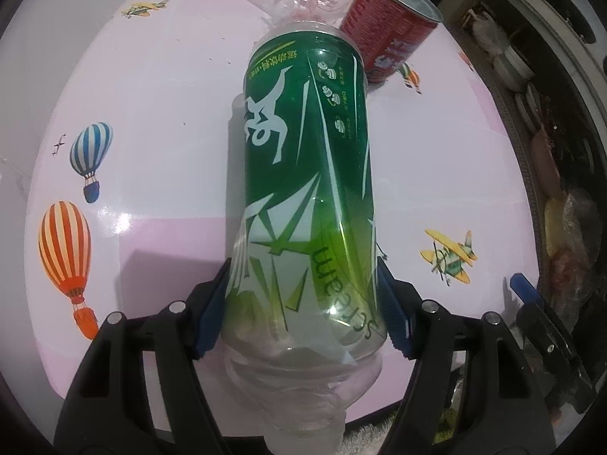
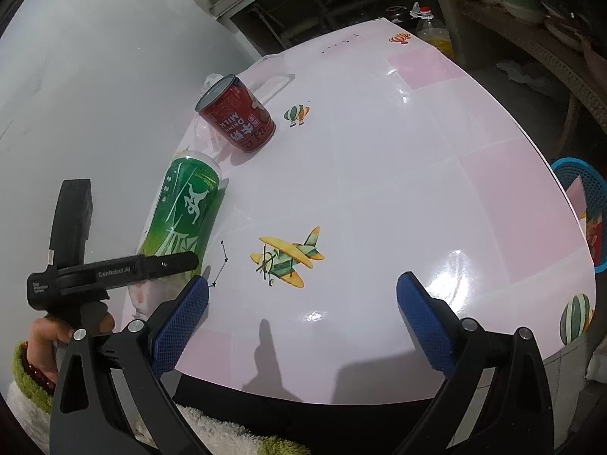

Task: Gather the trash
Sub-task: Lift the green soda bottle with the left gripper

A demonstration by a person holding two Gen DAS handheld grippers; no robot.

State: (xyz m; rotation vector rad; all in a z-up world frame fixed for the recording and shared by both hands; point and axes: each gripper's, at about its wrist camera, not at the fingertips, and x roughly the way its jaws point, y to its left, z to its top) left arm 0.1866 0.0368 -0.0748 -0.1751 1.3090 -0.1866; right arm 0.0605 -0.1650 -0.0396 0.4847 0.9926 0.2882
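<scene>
The green-labelled plastic bottle lies on its side on the counter, its long axis running straight away from the left hand-held gripper, neck end nearest that tool and base toward the red can. The blue pads press the bottle's lower label on both flanks, so the grip looks closed on it (pointing steeply down). Beyond the bottle, the right hand-held gripper hovers wide open and empty over bare counter, farther from the bottle.
</scene>
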